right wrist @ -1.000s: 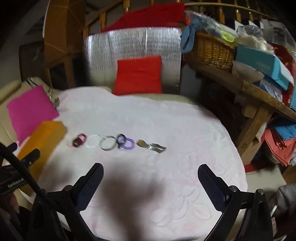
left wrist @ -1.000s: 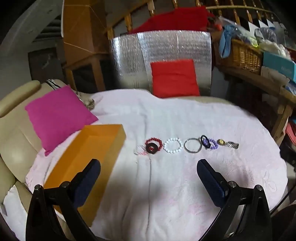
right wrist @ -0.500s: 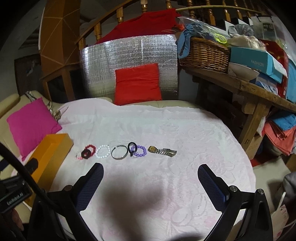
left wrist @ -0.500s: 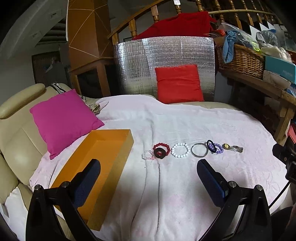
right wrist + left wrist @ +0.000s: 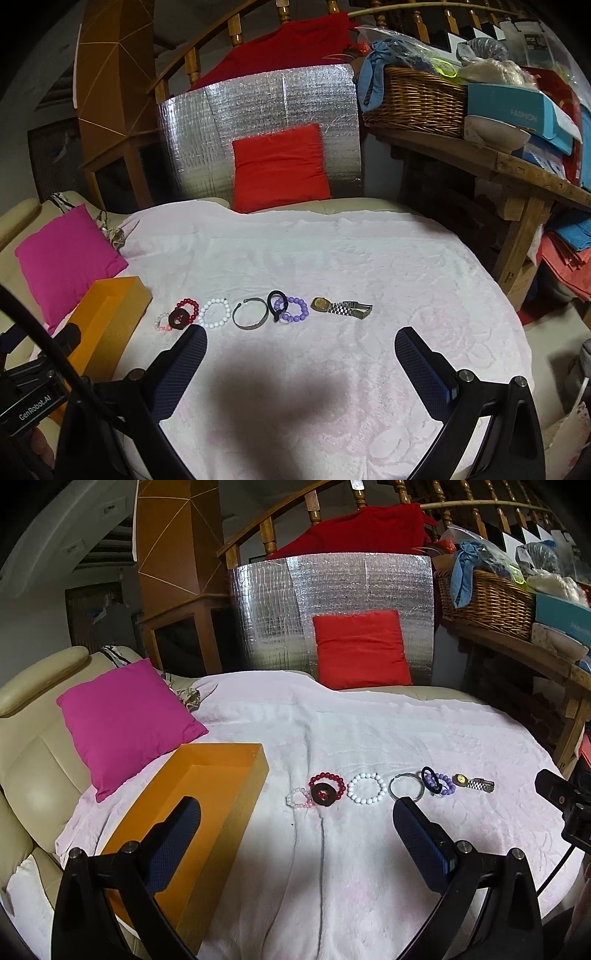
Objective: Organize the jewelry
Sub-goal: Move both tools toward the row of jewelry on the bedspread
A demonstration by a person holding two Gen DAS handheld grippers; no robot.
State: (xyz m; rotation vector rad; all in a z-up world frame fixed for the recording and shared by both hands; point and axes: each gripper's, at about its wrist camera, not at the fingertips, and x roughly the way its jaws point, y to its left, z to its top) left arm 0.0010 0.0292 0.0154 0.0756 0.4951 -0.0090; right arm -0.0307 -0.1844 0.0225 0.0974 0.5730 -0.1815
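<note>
A row of jewelry lies on the pale pink blanket [image 5: 332, 867]: a pink bead bracelet [image 5: 297, 797], a red bead bracelet [image 5: 327, 786] with a dark disc, a white bead bracelet [image 5: 366, 788], a silver bangle [image 5: 406, 785], a black loop [image 5: 430, 780], a purple bead bracelet [image 5: 441, 782] and a watch [image 5: 474, 782]. An open orange box [image 5: 192, 812] sits left of the row. My left gripper [image 5: 295, 819] is open and empty, hovering before the row. My right gripper [image 5: 301, 350] is open and empty, hovering before the bangle [image 5: 250, 314] and watch [image 5: 341, 307].
A magenta cushion [image 5: 122, 720] lies at the left on the beige sofa. A red cushion [image 5: 360, 648] leans on a silver foil panel [image 5: 332, 602] at the back. A wooden shelf with a wicker basket [image 5: 413, 98] and boxes stands at the right.
Both grippers have pulled back and tilted slightly, so the jewelry row sits lower and steadier in view. Nothing on the blanket has moved. Both grippers stay open.
</note>
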